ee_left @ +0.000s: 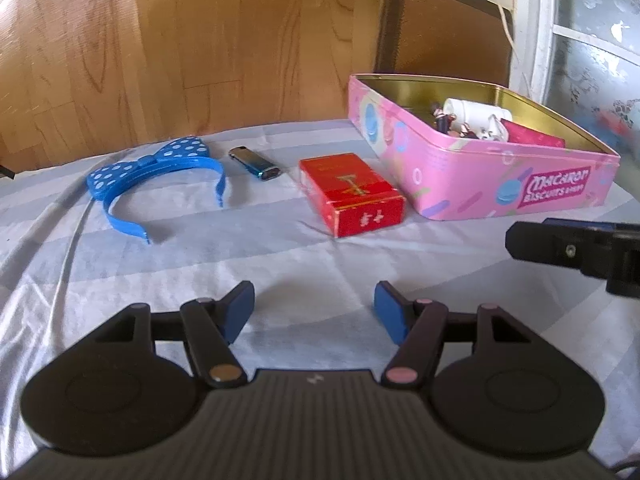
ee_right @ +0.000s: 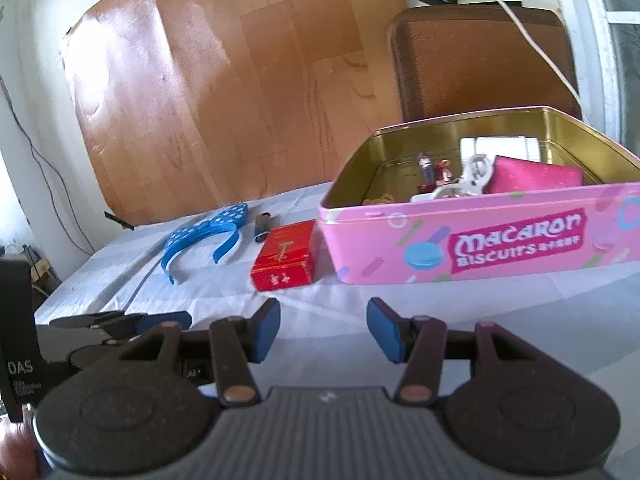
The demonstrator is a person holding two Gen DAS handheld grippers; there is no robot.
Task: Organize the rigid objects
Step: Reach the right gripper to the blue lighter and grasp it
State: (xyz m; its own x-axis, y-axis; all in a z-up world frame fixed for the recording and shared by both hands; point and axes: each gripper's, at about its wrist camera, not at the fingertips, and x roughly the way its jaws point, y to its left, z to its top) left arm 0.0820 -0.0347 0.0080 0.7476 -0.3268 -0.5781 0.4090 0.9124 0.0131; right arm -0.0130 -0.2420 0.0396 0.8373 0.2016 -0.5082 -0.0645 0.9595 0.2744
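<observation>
Several things lie in a row on the pale blue cloth. From left to right they are a blue headband (ee_left: 160,172) with a dotted bow, a silver-blue lighter (ee_left: 256,164), a red box (ee_left: 352,192) and an open pink biscuit tin (ee_left: 480,184). The tin holds a white bottle, a pink packet and small figures. My left gripper (ee_left: 314,306) hangs open and empty above the cloth, short of the red box. My right gripper (ee_right: 324,328) is open and empty in front of the tin (ee_right: 480,240), with the red box (ee_right: 284,256), lighter (ee_right: 263,226) and headband (ee_right: 200,236) to its left.
A brown chair (ee_right: 476,60) stands behind the tin, and a white cable (ee_right: 532,40) hangs across it. A wood-pattern board (ee_left: 180,40) leans behind the table. The cloth drops off at the left edge (ee_right: 60,292). Each gripper shows at the edge of the other's view.
</observation>
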